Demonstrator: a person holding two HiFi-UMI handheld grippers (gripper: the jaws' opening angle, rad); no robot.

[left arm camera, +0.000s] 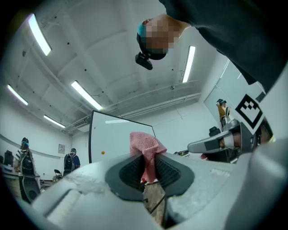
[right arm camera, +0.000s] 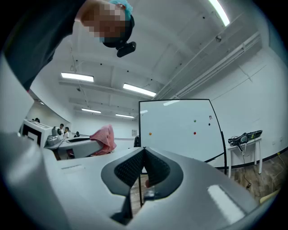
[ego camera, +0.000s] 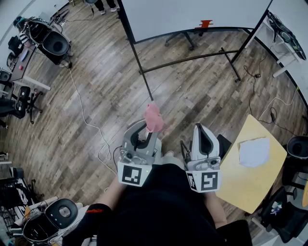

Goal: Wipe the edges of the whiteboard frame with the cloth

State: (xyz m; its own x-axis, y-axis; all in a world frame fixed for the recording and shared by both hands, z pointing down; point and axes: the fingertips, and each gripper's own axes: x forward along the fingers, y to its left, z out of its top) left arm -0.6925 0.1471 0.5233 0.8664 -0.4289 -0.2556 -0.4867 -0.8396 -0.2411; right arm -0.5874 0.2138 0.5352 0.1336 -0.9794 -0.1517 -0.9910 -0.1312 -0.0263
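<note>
Bright ceiling striplights point(left arm camera: 84, 95), fisheye-warped edges, sharp focus

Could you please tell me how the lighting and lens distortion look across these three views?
Head view: even, soft light, the whiteboard bowed along its lower edge, the pink cloth sharp. Left gripper view: strong fisheye, dark vignetted corners, ceiling strip lights blown out. Right gripper view: same fisheye, the whiteboard's edges curved.
</note>
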